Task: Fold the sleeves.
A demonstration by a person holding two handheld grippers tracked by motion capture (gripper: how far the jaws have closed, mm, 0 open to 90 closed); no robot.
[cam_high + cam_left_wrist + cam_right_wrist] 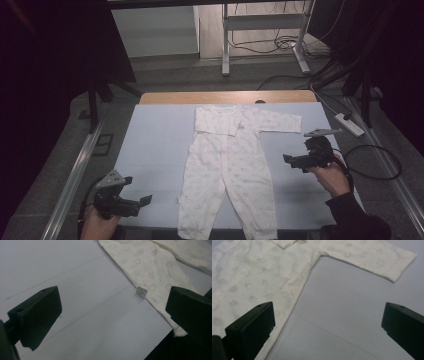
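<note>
While both the left gripper (pixel 142 202) and right gripper (pixel 291 161) are held wide open and empty, the soft, light romper (pixel 227 165) is judged best pinched at its outstretched sleeve (pixel 372 257).

We are counting one white baby romper (pixel 227 165) lying on one pale blue table mat (pixel 155 150), one care label (pixel 141 292) showing at its leg seam, two handheld grippers, left (pixel 142 202) and right (pixel 290 160), and one power strip (pixel 349 124).

Cream baby romper (pixel 227 165) with faint prints, flat on its back, one sleeve folded across chest.
</note>
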